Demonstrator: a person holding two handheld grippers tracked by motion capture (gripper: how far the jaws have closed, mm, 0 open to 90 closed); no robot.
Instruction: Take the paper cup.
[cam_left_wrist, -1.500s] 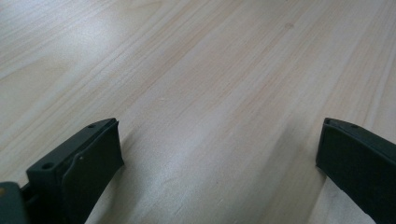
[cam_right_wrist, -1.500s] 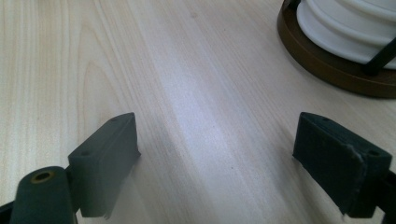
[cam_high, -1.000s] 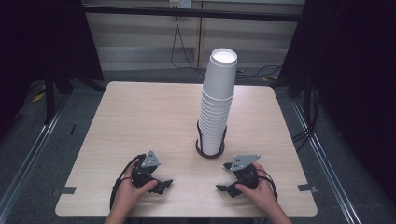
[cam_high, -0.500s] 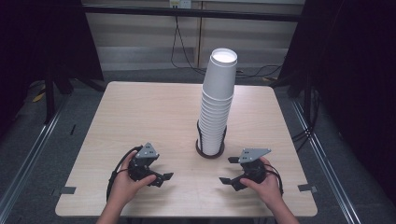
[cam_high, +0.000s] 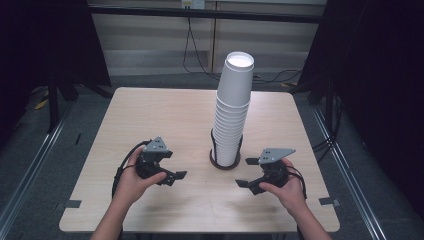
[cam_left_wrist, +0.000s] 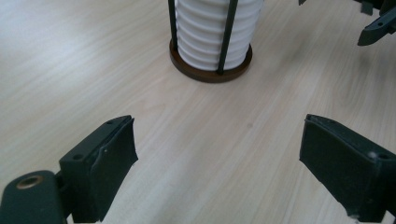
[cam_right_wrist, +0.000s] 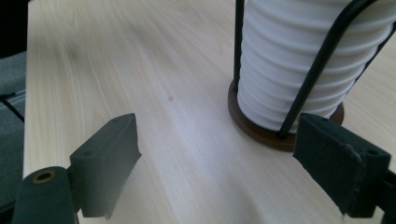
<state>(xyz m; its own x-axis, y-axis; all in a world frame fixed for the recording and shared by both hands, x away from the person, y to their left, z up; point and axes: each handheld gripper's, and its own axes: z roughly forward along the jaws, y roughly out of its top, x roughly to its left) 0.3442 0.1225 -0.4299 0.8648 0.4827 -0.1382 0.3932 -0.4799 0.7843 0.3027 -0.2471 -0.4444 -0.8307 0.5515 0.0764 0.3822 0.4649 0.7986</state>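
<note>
Centrally on the pale wooden table stands a tall stack of white paper cups, nested mouth-down inside a holder: a round dark brown base with thin black wire uprights rising along the lower cups. The stack leans slightly and tops out well above the wires. Left gripper sits in the person's left hand, near the front edge of the table, left of the holder and apart from it, jaws pointing toward the stack. Its jaws have just been closing, yet in the left gripper view they stand parted with only bare tabletop between them; nothing held. In that view the holder base and the ribbed cup rims lie ahead, off the jaw tips, with the other gripper's black jaw tips at the upper right corner. Right gripper is in the person's right hand, right of the holder, near it but not touching, a grey three-cornered plate on top. Its jaws are spread wide and empty. In the right gripper view the cups and one wire upright sit close ahead, toward the right-hand jaw, the base just beyond the tips. Cables trail from both grippers toward the person.
</note>
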